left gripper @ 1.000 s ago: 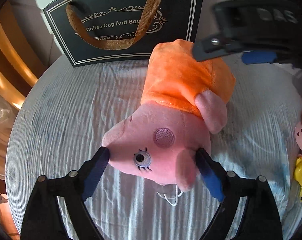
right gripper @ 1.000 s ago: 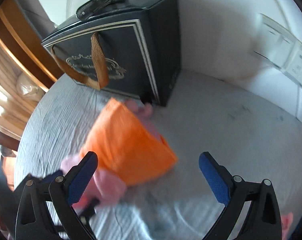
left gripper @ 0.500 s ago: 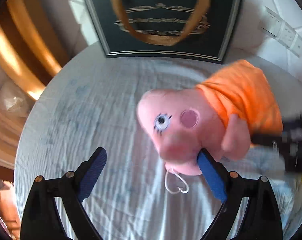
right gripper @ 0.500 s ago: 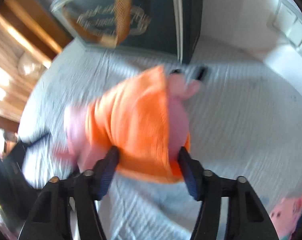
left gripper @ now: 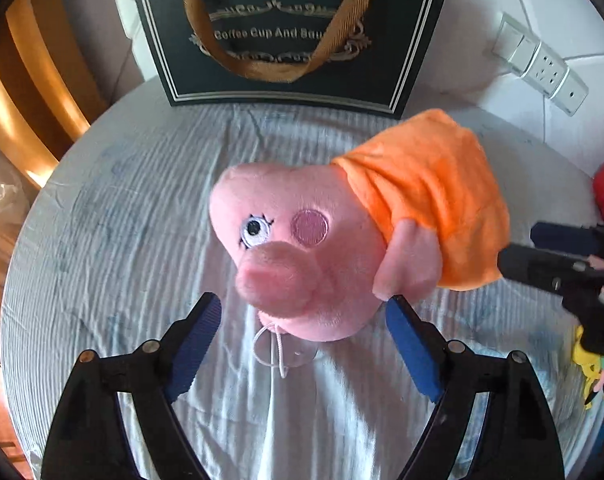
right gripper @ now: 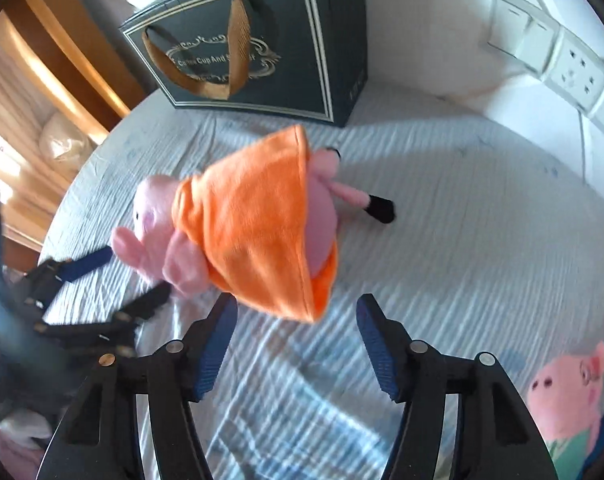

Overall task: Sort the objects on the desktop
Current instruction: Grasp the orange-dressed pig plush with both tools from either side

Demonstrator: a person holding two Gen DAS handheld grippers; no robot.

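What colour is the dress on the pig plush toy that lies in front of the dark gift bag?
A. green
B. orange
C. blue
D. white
B. The pig plush toy wears an orange dress, which shows in both wrist views; it lies on the striped cloth in front of the dark gift bag.

From my right wrist camera, the right gripper (right gripper: 296,334) has just been opening again, its blue pads apart with nothing pressed between them; the hem of the pig's (right gripper: 238,232) orange dress sits just beyond the tips. The pig lies on the striped cloth (right gripper: 481,216), feet towards the dark gift bag (right gripper: 286,40). The left gripper (right gripper: 114,280) reaches to its head. A second pig (right gripper: 569,392) lies at lower right.
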